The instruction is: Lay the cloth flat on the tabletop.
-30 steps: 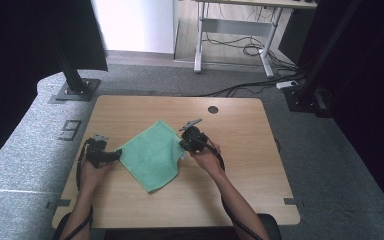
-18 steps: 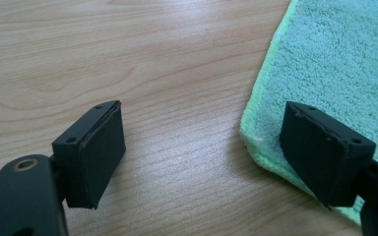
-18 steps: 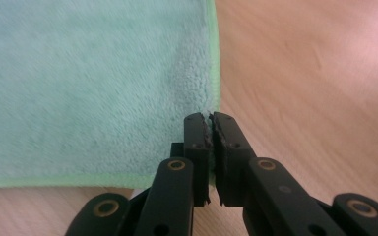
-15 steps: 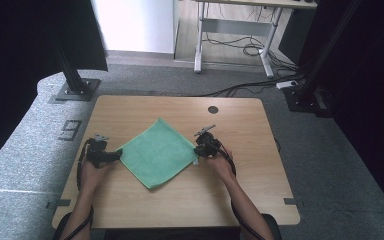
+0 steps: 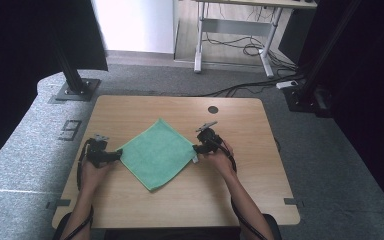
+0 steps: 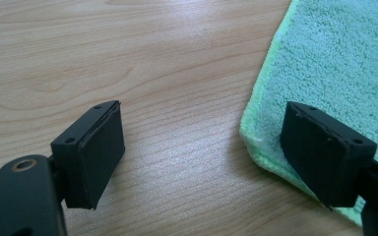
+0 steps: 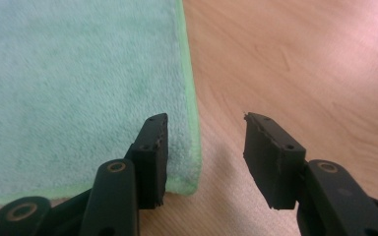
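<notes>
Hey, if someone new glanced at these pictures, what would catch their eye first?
A green cloth lies flat, turned like a diamond, in the middle of the wooden table. The left gripper sits open at its left corner and the right gripper open at its right corner.

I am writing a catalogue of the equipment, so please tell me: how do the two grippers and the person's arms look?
Both the left gripper and the right gripper are black, each with two flat rectangular jaws carrying small screw holes and brass-coloured pivot rivets. The right one bears a grey plate on top. A black cable trails along each forearm. The forearms are bare, with no sleeves visible.
</notes>
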Demonstrator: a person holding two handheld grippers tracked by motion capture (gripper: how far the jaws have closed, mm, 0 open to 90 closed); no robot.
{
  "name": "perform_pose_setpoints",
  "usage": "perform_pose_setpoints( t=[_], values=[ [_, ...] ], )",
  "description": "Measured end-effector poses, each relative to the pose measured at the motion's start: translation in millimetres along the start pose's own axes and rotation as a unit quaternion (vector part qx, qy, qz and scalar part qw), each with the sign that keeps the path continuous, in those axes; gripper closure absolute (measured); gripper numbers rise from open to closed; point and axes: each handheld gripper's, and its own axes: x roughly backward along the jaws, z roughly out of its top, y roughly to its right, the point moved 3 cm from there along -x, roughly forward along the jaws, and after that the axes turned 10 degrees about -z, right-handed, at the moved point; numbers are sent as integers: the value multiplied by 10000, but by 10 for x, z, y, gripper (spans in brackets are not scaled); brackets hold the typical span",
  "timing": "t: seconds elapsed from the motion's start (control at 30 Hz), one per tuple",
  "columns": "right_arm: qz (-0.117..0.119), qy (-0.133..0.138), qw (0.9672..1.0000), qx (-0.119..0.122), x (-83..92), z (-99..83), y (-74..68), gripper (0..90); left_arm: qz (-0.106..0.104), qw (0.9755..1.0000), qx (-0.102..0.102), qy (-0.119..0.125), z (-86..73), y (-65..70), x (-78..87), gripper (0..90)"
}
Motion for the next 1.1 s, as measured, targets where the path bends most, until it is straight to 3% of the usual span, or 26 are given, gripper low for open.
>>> perform_pose_setpoints(
  t=[0.2, 0.47, 0.6, 0.73, 0.83, 0.93, 1.1],
  values=[
    [-33, -137, 9999, -38, -50, -132, 59, 482, -3, 10000, -3, -2, 0, 1, -1, 170],
    [-157, -127, 9997, -162, 49, -249, 226, 475, -1, 10000, -1, -3, 0, 2, -1, 168],
    [-176, -15, 9995, -254, 105, -195, 273, 470, -2, 10000, 3, 0, 0, 2, -1, 168],
    [-129, 135, 9996, -233, 100, -74, 216, 458, 17, 9999, 135, -68, 22, 7, 11, 157],
    [-65, 171, 9997, -138, 41, -3, 128, 449, -33, 9999, 126, 38, 46, 55, 79, 146],
    [-63, 112, 9999, -5, -62, 9, 67, 440, -234, 9996, 146, 91, 55, 150, 125, 139],
    [-147, -16, 9999, 34, -183, -74, 69, 431, -448, 9989, -17, -126, -11, 371, 149, 111]
  ],
)
